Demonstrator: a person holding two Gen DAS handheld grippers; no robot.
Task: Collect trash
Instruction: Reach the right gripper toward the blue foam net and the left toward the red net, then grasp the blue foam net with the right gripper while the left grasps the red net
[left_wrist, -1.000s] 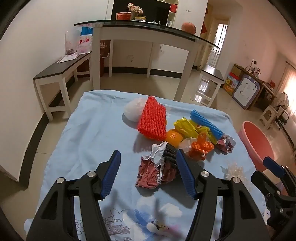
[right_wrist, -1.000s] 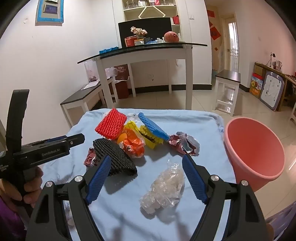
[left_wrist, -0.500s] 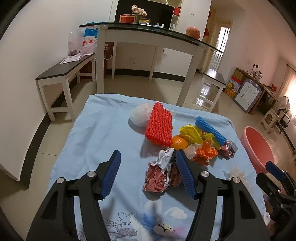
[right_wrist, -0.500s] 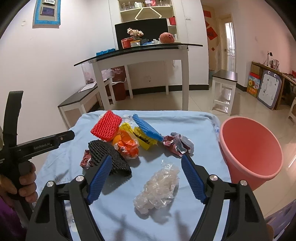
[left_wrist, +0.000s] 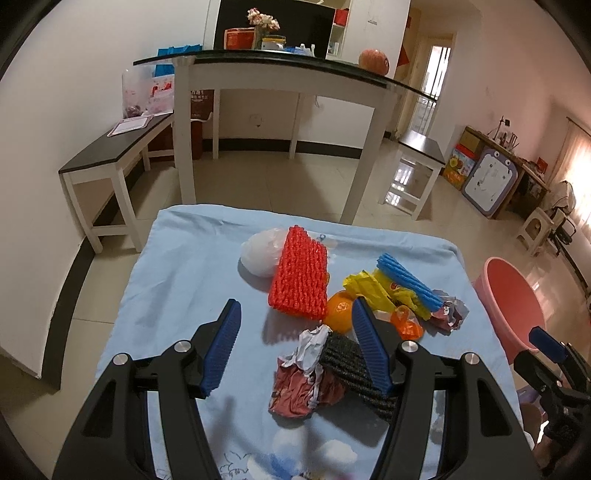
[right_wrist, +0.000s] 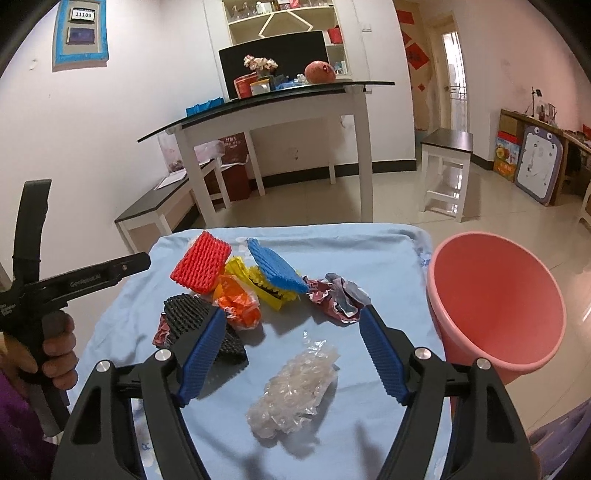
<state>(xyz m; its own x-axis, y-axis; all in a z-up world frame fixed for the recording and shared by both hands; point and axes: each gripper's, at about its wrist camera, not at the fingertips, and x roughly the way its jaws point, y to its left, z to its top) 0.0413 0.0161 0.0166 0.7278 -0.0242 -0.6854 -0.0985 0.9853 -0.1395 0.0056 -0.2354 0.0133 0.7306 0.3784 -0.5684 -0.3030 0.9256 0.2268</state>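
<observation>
Crinkled clear plastic wrap lies beside the pink bin.

The wall panel shows "11109" on its small white display, and the left gripper carries faint lettering too blurred to read.

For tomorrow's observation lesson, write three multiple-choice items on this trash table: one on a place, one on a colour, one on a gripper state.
1. Where is the pink plastic bucket?
A. Beside the table's right edge
B. On the cloth
C. Under the bench

2. What colour is the foam net sleeve beside the white plastic bag?
A. Green
B. Red
C. Purple

3. How is the right gripper?
A. Shut on the bucket
B. Shut on a wrapper
C. Open, empty

Key: 1 A, it stands off the blue cloth; 2 B, the red net sleeve adjoins the bag; 3 C, fingers spread above the clear crumpled plastic.
</observation>
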